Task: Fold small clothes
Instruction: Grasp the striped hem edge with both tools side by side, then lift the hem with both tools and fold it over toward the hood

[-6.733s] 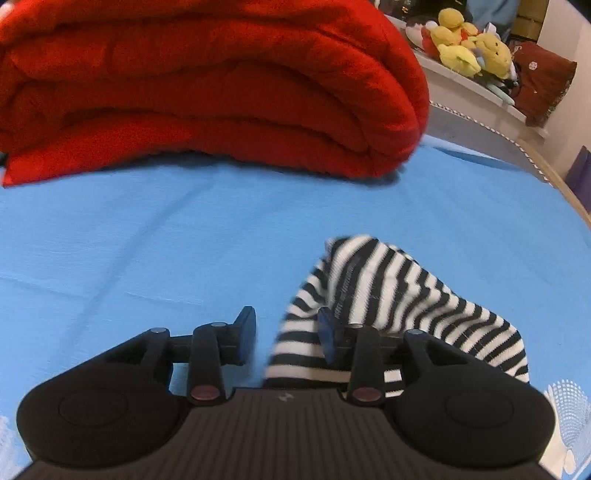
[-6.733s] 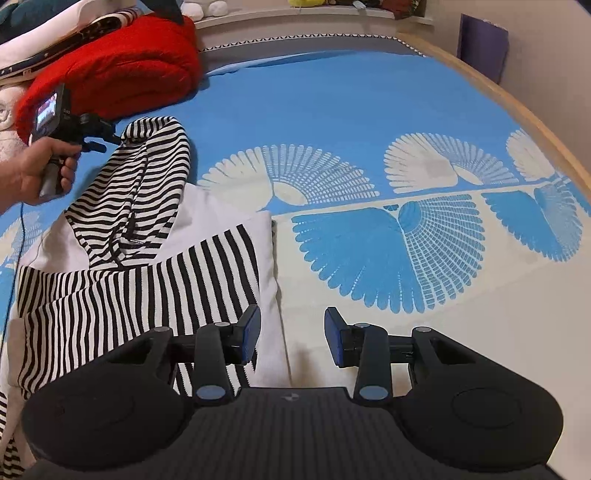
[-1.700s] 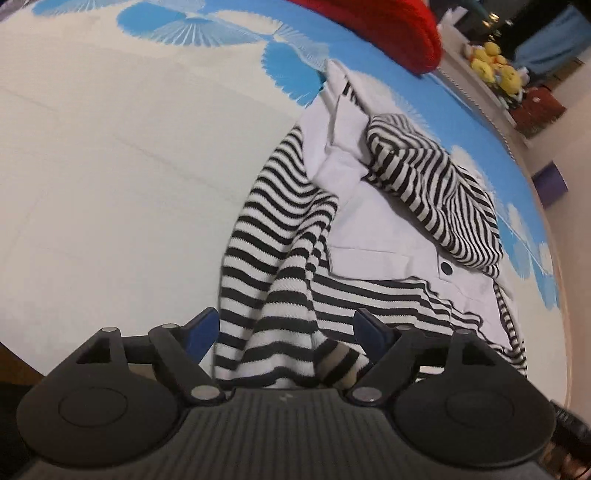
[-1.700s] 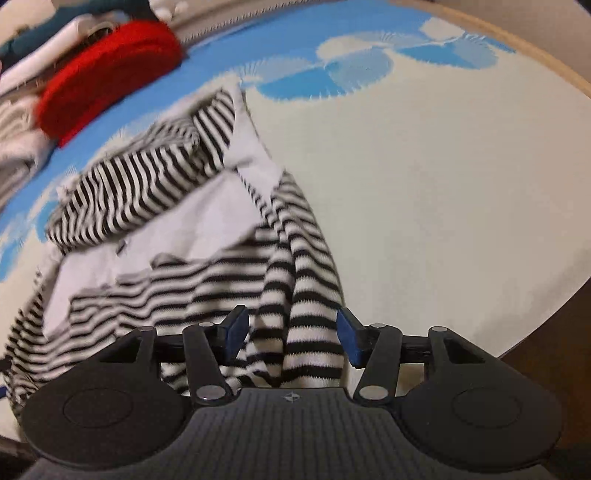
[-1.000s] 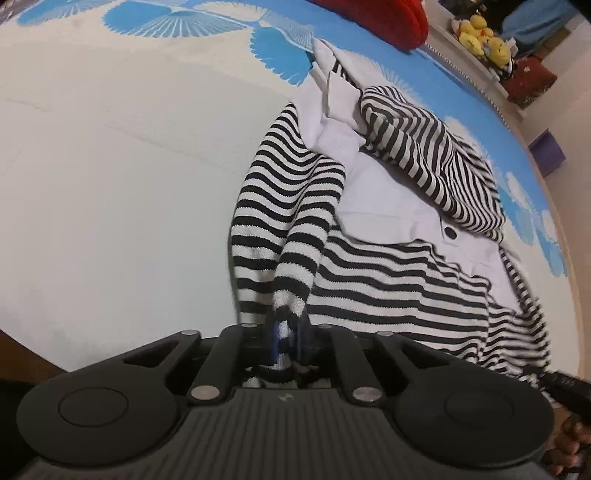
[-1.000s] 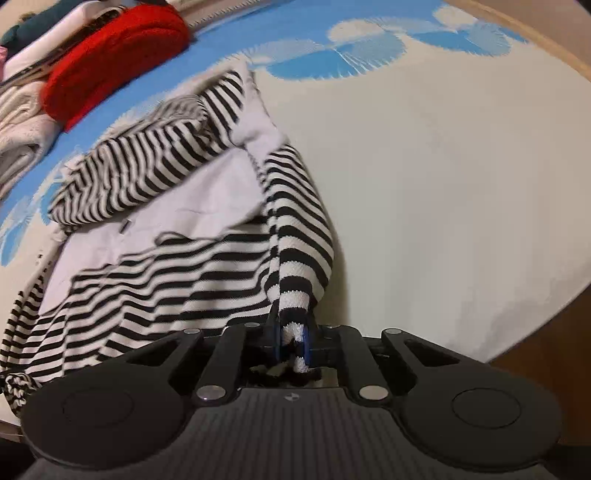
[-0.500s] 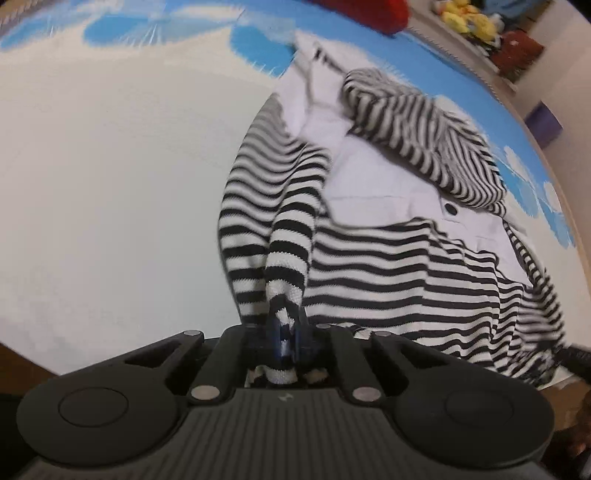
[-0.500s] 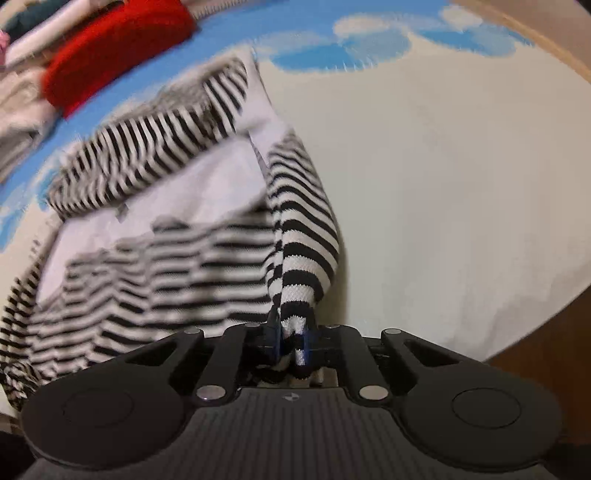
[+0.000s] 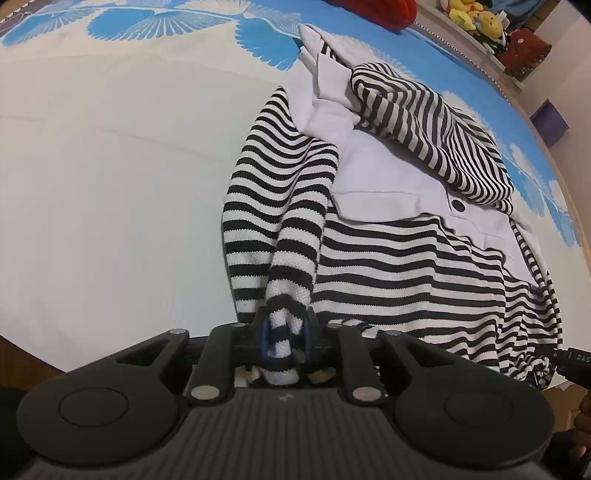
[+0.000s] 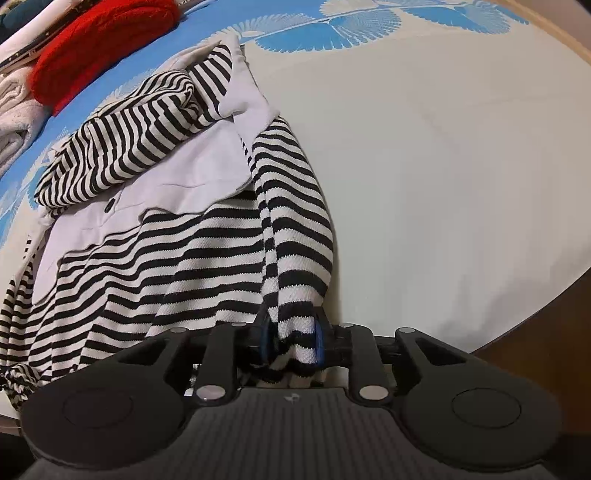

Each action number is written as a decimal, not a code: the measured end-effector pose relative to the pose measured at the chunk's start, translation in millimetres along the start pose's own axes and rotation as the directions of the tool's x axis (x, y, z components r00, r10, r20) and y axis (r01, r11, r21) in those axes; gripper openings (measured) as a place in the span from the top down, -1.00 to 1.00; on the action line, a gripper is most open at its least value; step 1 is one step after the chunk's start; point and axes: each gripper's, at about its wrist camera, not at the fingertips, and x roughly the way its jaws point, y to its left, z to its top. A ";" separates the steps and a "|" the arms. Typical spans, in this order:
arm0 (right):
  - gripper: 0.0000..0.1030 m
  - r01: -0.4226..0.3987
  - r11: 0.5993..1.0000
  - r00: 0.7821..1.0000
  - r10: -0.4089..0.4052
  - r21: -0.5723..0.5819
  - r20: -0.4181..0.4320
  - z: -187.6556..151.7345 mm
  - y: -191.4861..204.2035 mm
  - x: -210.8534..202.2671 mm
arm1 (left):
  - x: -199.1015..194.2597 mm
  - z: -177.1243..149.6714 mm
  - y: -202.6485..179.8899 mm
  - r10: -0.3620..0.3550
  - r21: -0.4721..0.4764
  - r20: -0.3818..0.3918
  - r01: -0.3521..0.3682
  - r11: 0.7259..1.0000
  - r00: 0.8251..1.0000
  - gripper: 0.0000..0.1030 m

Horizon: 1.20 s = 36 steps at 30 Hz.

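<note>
The striped top point(image 9: 388, 266) lies spread on the bedspread point(image 9: 110, 166), close to the near edge, its black-and-white knit body towards the cameras and a plain white yoke with a dark button point(image 9: 458, 204) further up. A striped hood or sleeve, it is hard to tell which, is bunched across the white part. In the left wrist view the left gripper point(image 9: 284, 338) has a striped sleeve end point(image 9: 284, 332) between its blue pads; the jaws have just been opening a little, yet the cuff still fills the narrow gap and the pads press on it. From there the sleeve runs up along the left side of the top to the shoulder. In the right wrist view the right gripper point(image 10: 291, 341) holds the other sleeve end point(image 10: 295, 328) the same way: its jaws have also just been opening slightly, with the cuff still pinched between the pads. That sleeve lies along the right side of the top point(image 10: 166, 240). Both grippers point steeply down at the near hem. The bedspread is cream near the cameras and blue with white fan patterns further off. A red blanket point(image 10: 99, 40) lies folded beyond the top, and yellow plush toys point(image 9: 476, 18) sit on a ledge at the far side.
</note>
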 end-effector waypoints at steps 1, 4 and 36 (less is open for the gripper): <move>0.49 0.006 1.000 1.000 -0.006 -0.007 0.000 -1.9 1.2 -0.7 | 0.4 -0.1 0.1 -0.001 0.002 -0.003 0.001 1.000 1.000 0.60; 0.44 0.018 1.000 1.000 -0.018 -0.026 -0.001 -1.4 3.6 2.4 | 1.0 -1.0 -0.3 0.003 0.004 -0.006 -0.003 1.000 1.000 0.51; 0.82 -0.117 0.988 0.949 0.141 -0.097 0.283 9.2 10.7 -67.3 | -51.2 0.3 -19.9 -0.059 0.187 0.165 0.027 0.982 0.985 0.88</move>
